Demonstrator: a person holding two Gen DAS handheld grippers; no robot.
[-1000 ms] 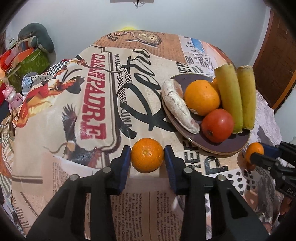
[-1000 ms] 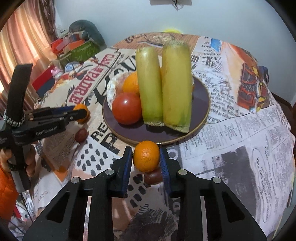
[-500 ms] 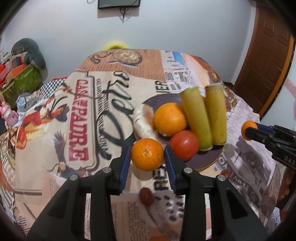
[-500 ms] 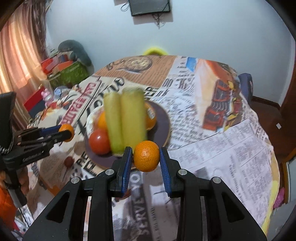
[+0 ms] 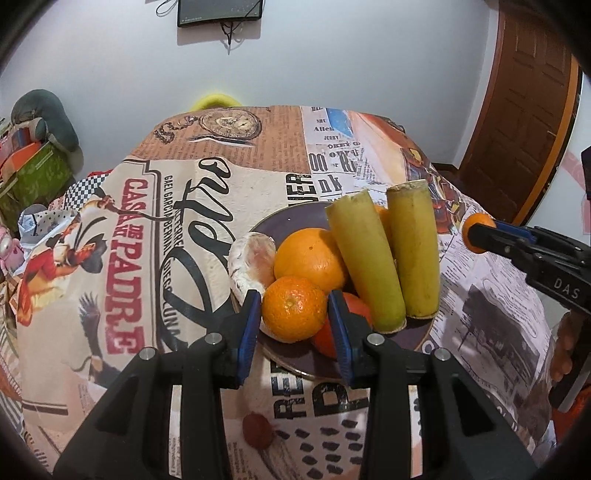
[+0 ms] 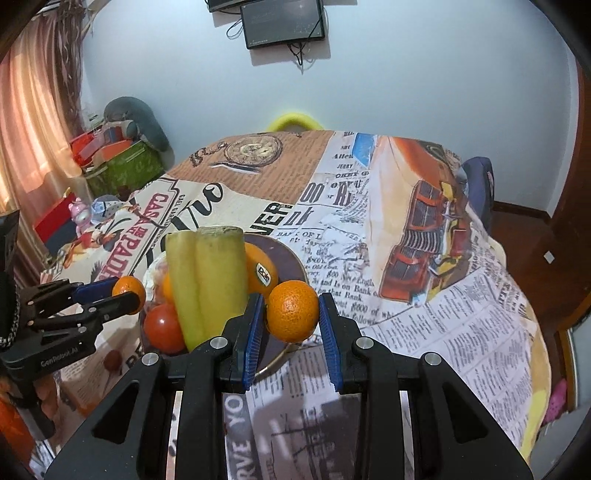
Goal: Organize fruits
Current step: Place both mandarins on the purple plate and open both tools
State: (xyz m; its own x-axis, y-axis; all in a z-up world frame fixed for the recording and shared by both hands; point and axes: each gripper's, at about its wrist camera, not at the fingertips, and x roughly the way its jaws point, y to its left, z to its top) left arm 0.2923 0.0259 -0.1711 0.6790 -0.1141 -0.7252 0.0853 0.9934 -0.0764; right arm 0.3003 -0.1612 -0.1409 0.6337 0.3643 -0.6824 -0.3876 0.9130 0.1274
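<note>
Where newsprint tablecloth (image 5: pixel 258 177) ends, a wall screen (image 6: pixel 282 22) hangs.

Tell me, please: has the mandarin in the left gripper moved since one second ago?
Yes. The mandarin, shut in the left gripper, was on the tablecloth beside the plate; now it is raised and overlaps the plate's near edge.

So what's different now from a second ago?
Both grippers have lifted their mandarins off the table and carried them up to the plate. The left gripper holds its mandarin by the plate's near edge, the right gripper its mandarin at the other side. Both grips stayed shut; the plate's fruit hasn't moved.
</note>
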